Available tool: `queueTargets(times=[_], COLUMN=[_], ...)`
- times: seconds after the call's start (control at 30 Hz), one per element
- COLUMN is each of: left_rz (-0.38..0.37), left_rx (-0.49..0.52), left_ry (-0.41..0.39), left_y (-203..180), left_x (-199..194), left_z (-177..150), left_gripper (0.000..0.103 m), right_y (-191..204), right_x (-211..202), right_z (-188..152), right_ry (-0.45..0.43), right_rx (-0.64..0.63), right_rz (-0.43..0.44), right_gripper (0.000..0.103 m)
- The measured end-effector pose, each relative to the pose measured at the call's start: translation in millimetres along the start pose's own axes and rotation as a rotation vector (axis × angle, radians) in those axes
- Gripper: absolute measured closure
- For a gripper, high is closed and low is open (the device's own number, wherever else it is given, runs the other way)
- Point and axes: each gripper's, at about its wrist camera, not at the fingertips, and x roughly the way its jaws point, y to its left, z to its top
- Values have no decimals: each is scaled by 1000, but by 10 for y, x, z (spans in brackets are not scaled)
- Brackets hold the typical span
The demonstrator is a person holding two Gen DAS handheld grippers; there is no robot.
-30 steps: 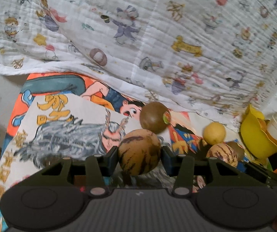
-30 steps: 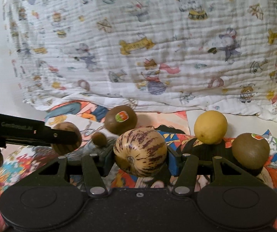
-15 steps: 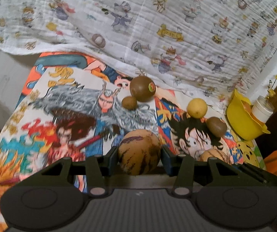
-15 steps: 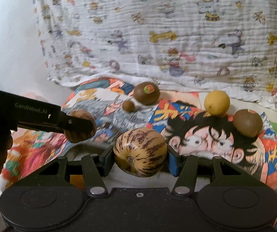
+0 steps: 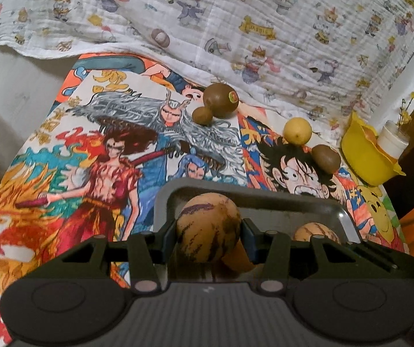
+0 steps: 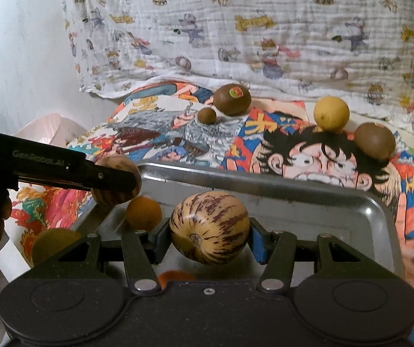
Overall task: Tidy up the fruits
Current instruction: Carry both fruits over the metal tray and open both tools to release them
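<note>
Left gripper (image 5: 209,228) clamped on a brown-streaked pepino melon (image 5: 208,227), held level over the metal tray's (image 5: 317,202) left edge. Right gripper (image 6: 209,230) clamped on a purple-striped pepino melon (image 6: 209,227), poised level above the tray's middle. Oranges (image 6: 143,212) lying in tray below.

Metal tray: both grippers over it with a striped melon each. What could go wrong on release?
1. The metal tray already holds an orange; the left gripper's striped melon may land on or knock it.
2. Round fruit on bare metal could roll.
3. The right gripper holds its melon close by; the two may bump.
</note>
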Motion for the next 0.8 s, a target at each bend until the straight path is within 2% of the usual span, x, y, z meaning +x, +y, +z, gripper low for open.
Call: queueTargets(times=[0.8], left_rz=[35], left_rx=[20], left_ry=[4], left_y=[-39], left_x=[44], left_z=[-37], left_gripper=[51], right_y=[6], right_x=[66], right_z=[-54], right_ry=[29], right_rx=[-4], right_rz=[-25], right_gripper=[46])
